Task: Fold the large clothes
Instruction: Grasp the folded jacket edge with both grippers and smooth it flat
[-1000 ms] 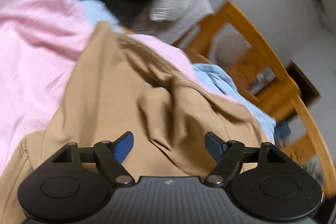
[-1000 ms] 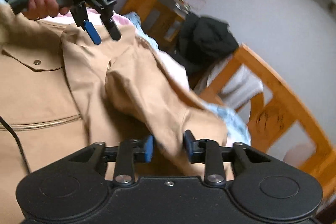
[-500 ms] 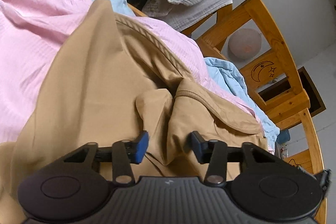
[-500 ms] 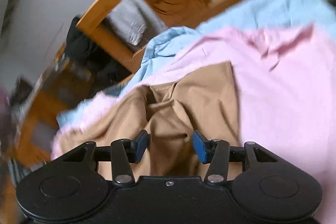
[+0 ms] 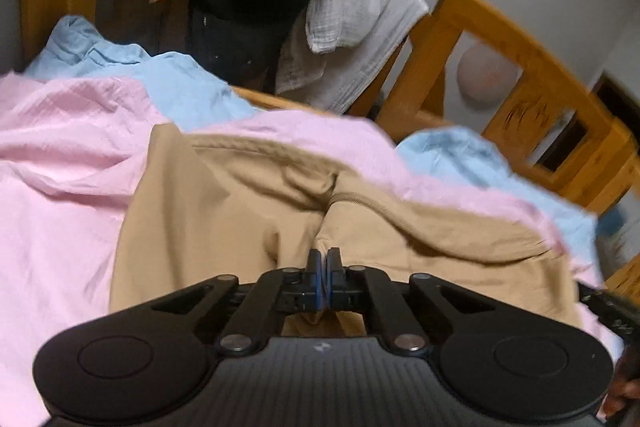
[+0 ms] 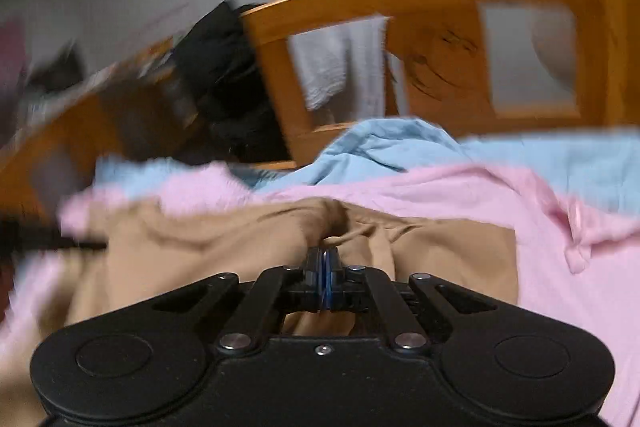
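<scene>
- Tan garment (image 5: 224, 211) lies rumpled on a pink sheet (image 5: 60, 163), over a blue sheet (image 5: 188, 87) on the bed; wooden bed frame (image 5: 516, 67) behind.
- Left gripper (image 5: 322, 259): fingers closed, pinching a raised fold of the tan cloth.
- Right gripper (image 6: 325, 259): fingers likewise clamped on a bunched ridge of the same garment (image 6: 200, 239); this view is motion-blurred.
- Risk, judged: both pinches look shallow, so fabric may slip out on lifting.
- Risk: the fingers may have caught the pink sheet underneath; cannot tell. It would drag along.
- Risk: uneven pull would leave a crooked fold.
</scene>
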`<state>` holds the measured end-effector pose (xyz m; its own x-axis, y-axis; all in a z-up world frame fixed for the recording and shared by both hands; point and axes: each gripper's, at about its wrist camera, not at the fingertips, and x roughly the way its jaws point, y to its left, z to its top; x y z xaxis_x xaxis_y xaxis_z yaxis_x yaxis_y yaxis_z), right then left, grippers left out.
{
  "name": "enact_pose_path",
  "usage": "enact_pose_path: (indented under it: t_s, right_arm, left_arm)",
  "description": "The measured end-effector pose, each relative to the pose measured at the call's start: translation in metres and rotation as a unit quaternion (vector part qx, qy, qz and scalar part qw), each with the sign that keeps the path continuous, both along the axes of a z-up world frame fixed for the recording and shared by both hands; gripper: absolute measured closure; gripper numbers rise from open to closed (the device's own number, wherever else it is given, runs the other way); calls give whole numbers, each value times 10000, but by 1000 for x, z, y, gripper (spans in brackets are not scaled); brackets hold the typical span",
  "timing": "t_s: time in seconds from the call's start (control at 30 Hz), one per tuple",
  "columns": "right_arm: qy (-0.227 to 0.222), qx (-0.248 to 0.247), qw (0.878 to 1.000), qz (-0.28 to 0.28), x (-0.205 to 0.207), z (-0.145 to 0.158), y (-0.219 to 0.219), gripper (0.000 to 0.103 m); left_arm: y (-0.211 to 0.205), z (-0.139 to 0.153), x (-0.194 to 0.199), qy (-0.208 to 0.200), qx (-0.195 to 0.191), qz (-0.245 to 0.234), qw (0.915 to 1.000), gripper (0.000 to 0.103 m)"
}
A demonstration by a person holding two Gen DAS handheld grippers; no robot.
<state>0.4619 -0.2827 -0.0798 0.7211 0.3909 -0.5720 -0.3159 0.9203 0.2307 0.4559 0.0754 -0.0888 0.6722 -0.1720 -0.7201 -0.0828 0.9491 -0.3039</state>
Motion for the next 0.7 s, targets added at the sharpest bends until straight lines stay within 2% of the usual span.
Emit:
enact_pose_path:
  t_s: [0.1,0.2,0.3,0.33,0.4,0.43,0.53,0.63,0.7]
  right_arm:
    - [3,-544,9983,-208,-10,-22,2,103]
    - [230,-600,9971,-402,-15,-36,-13,101]
    - [78,-426,9979,-490,-22,-26,-25,87]
    - [-45,-434,9977,-519,-24,-19,-24,81]
    - [-245,-405,9979,-446,-24,-7,-21,77]
    - [-267,-438,9979,-395,-22,-3,-17,70]
    - [-342,-363,9982,-330,-14,1,-9,62]
    - [-350,-527,9980,-35,-6,-3,10,62]
    - [-339,-993,9943,203,0,-12,28,62]
  left_arm:
    - [0,-18,1,208,-39,-100,9997,102]
    - [3,-18,-8,216,-171,-168,9995,99]
    - [4,-6,-22,119,4,-178,9998,87]
    - [4,-1,-29,11,44,-194,9998,82]
    - [1,9,-42,-228,28,-269,9994,73]
    - [-2,13,-47,-313,6,-307,9990,70]
    - [-19,18,-51,-472,-41,-568,9973,70]
    - [-43,9,-44,-341,246,-825,9957,68]
    - [-54,-8,-32,-8,459,-790,9958,68]
